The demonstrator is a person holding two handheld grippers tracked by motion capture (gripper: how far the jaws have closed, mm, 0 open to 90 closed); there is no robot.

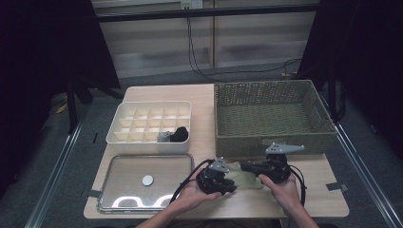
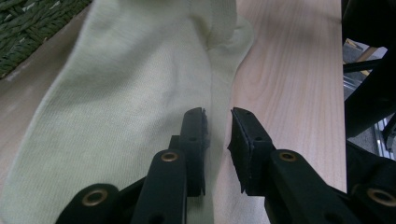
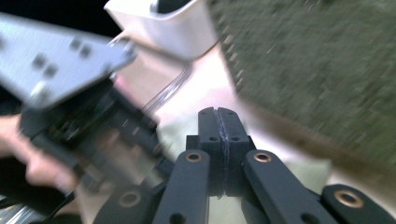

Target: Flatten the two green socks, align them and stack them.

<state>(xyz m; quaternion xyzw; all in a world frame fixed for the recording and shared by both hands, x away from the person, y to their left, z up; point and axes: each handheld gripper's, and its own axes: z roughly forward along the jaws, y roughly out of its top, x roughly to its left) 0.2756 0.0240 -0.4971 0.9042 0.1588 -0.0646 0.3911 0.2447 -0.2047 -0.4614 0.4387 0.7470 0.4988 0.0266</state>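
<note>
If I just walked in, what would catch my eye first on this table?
Probably the two hands near the front edge, each with a black hand-held gripper, left and right, meeting over a pale yellow-green cloth. Behind them stands a big woven green basket, with a white divided box at its left.

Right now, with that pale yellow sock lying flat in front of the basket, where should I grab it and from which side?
Probably at the sock's long side edge, where the left tool already straddles it. Come from the bare table side: the cloth lies flat, so only an edge gives the pads something to pinch.
</note>
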